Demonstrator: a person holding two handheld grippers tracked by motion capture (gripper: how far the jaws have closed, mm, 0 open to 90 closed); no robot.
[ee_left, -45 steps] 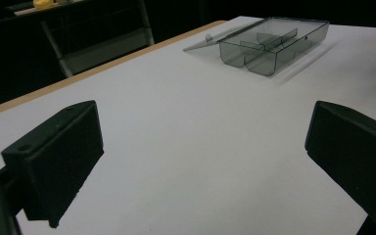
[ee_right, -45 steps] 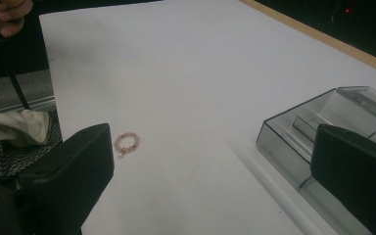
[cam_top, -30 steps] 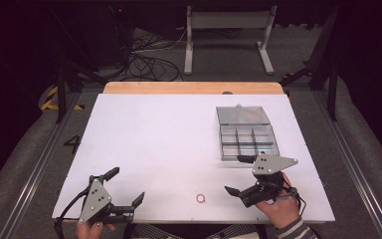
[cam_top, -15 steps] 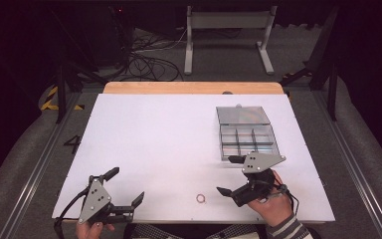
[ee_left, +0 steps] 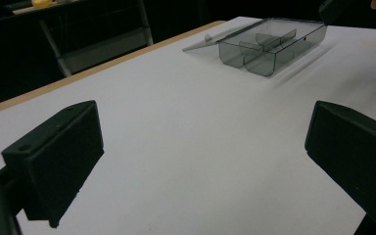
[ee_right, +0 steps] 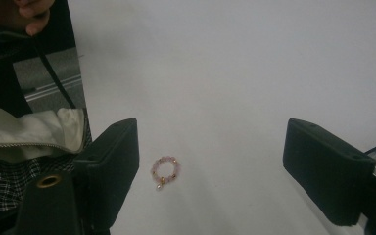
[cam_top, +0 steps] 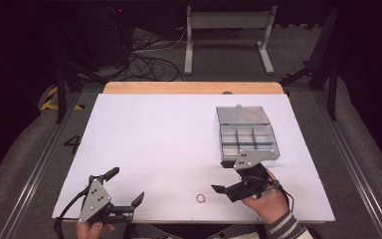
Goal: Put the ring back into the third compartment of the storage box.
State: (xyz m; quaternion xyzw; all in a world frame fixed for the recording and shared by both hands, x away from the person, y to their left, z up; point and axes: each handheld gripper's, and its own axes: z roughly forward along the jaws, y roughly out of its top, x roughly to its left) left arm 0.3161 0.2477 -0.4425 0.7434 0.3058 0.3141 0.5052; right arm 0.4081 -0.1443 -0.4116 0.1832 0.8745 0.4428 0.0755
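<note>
At the near edge of the white tabletop [cam_top: 169,139], the left tongs [cam_top: 127,188] rest with their jaws wide apart and nothing between them. The right tongs [cam_top: 223,177] sit low over the tabletop, jaws open but just closing in. A small pink bead ring [ee_right: 164,170] with a tiny charm lies flat on the tabletop between those jaws, close to one jaw and touched by neither; in the high view the ring [cam_top: 201,198] sits just beside the right tongs' tips. Beyond the right tongs stands a clear divided box [cam_top: 247,135], its lid open.
</note>
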